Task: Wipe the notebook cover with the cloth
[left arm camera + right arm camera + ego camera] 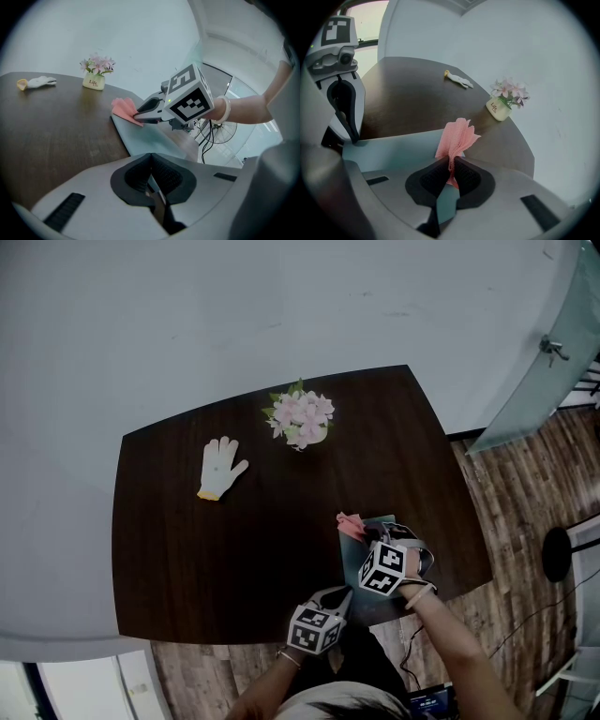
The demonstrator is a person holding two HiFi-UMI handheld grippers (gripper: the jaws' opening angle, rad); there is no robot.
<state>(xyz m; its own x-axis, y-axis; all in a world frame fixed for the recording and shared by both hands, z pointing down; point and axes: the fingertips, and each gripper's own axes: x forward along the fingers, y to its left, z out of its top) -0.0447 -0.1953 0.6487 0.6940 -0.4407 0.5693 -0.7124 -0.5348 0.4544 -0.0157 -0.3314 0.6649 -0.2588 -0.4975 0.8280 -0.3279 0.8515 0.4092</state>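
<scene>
A pale grey-blue notebook [356,554] lies at the near right edge of the dark table [234,549]. My right gripper [362,533] is shut on a pink cloth [349,521], which rests on the notebook's far end. In the right gripper view the cloth [457,136] fans out from the shut jaws [452,161] over the notebook [393,150]. My left gripper [345,596] is shut on the notebook's near edge; its tips [352,138] meet the cover's corner. From the left gripper view, the right gripper [138,115] presses the cloth [123,108] onto the notebook [145,138].
A small pot of pink flowers [300,418] stands at the table's far side, and a white glove [219,468] lies to its left. A glass panel [539,352] and a fan base [558,554] stand on the wooden floor to the right.
</scene>
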